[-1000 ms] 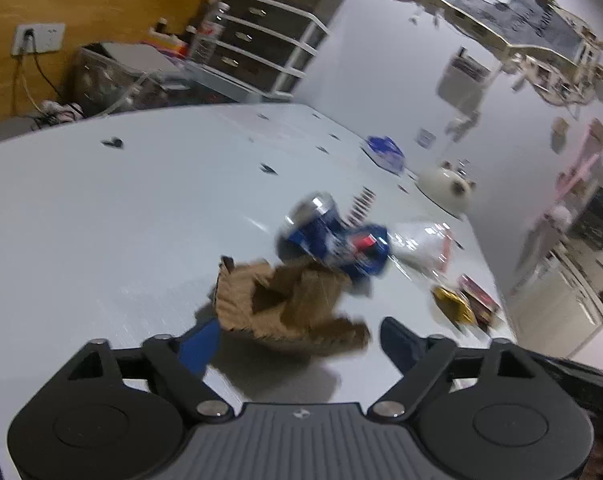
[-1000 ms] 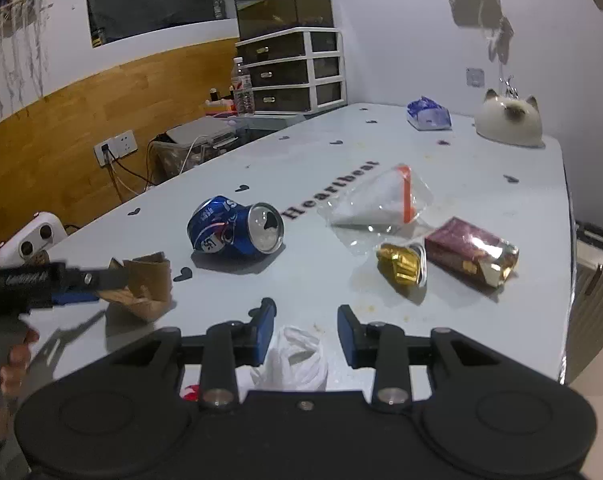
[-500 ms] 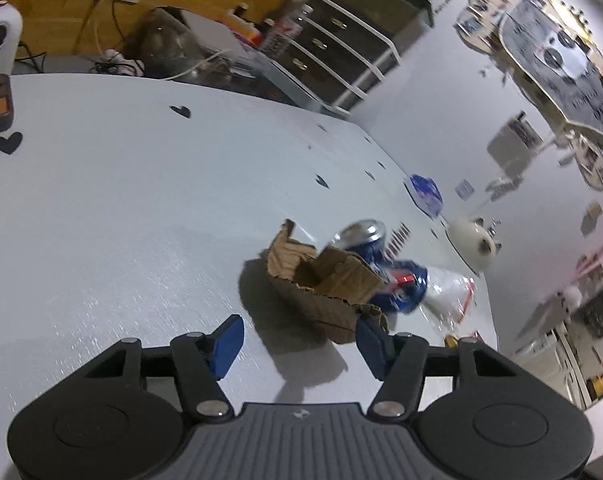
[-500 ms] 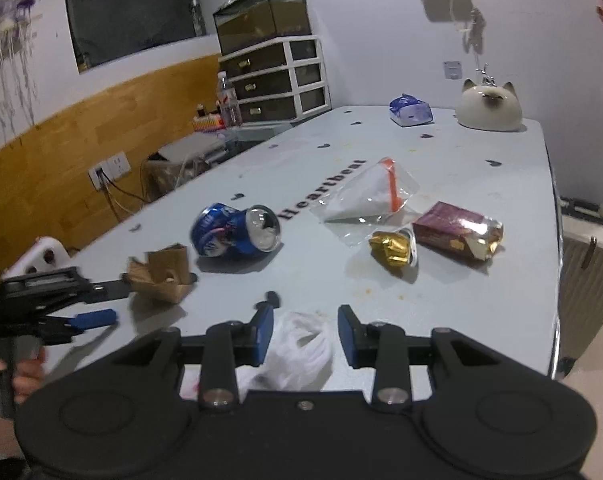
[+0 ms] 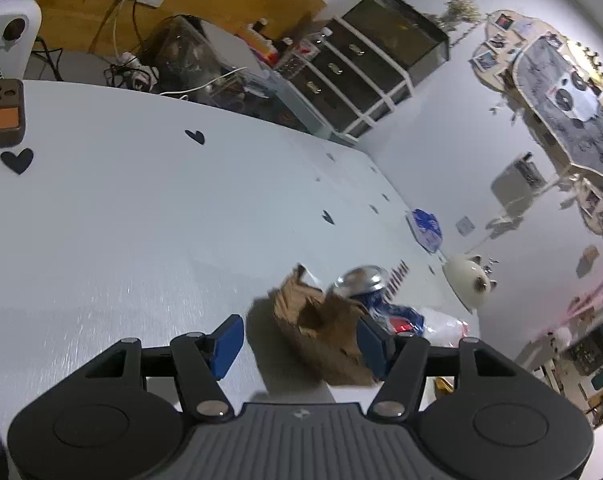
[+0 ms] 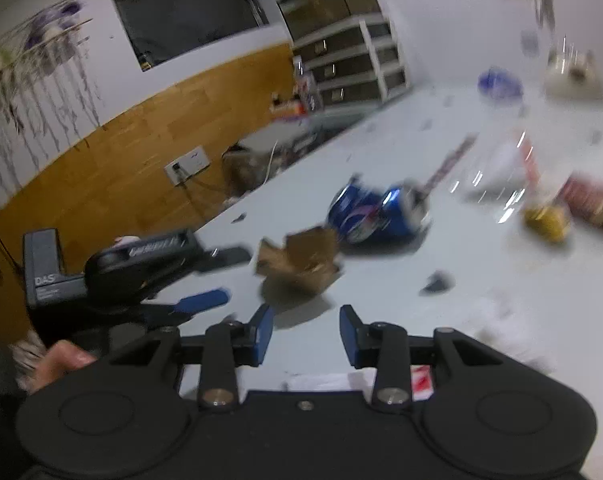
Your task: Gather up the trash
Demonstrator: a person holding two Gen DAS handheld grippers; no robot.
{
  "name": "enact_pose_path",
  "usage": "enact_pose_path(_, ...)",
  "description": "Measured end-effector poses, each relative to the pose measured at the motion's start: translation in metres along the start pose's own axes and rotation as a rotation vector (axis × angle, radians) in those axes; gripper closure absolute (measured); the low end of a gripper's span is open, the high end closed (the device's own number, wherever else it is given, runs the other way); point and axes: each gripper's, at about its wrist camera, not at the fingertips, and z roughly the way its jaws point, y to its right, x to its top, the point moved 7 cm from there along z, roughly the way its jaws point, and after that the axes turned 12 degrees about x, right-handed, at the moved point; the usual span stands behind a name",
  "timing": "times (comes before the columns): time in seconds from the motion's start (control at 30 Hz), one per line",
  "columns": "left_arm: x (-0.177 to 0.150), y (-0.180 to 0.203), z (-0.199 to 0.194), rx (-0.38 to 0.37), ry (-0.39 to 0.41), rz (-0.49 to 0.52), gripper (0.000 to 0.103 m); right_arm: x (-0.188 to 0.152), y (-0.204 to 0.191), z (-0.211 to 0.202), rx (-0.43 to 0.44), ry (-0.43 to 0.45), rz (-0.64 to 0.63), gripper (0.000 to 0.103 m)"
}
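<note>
- Blue-padded fingers of the left gripper (image 5: 301,338) stand wide apart and hold nothing; crumpled brown cardboard (image 5: 321,334) lies between them, pressed close to the right-hand pad, with a clear gap to the left-hand one.
- Seen from the right wrist, the same cardboard (image 6: 299,258) sits on the pale table (image 6: 481,272), with the left gripper (image 6: 221,276) reaching in from the side, 1 blue finger lying in front of it and the other behind it.
- The right gripper (image 6: 306,329) hovers above the table with its fingers parted and nothing between them; white wrappers (image 6: 325,380) lie under it.
- Just behind the cardboard lies a dented blue soda can (image 5: 375,300) on its side, its silver end toward the left camera.
- Past the can, a clear plastic bag (image 6: 501,168), a gold foil wrapper (image 6: 547,218) and a reddish packet (image 6: 591,200) lie near each other, blurred.
- Farther off, a blue packet (image 5: 425,228) and a white cat figurine (image 5: 469,286) sit at the far end of the table.
- Off beyond the table's far-left side, dark drawers in a white frame (image 5: 361,76) stand against the wall.
</note>
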Motion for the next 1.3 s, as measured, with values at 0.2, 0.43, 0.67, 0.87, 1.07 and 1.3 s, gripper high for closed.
enact_pose_path(0.2,0.005,0.0,0.026,0.059,-0.017,0.056,0.041,-0.026,-0.014,-0.016,0.006,-0.115,-0.067,0.063)
enact_pose_path(0.43,-0.003,0.015,0.034,0.044,-0.012,0.17,0.047,-0.048,-0.005,-0.071,-0.118,-0.206,-0.163,0.058)
enact_pose_path(0.67,-0.025,0.024,0.032,0.063,-0.033,0.245,0.084,-0.041,-0.001,-0.1,-0.192,-0.084,-0.278,0.032)
enact_pose_path(0.87,-0.035,0.021,0.02,0.059,-0.05,0.247,0.092,-0.034,0.021,-0.073,-0.157,-0.176,-0.436,0.021)
enact_pose_path(1.07,-0.039,0.018,-0.002,0.062,-0.016,0.257,0.095,-0.041,0.033,-0.046,-0.023,-0.283,-0.405,0.025)
enact_pose_path(1.3,-0.048,0.022,-0.028,0.067,0.025,0.312,0.097,-0.063,0.026,-0.044,-0.013,-0.32,-0.396,0.066)
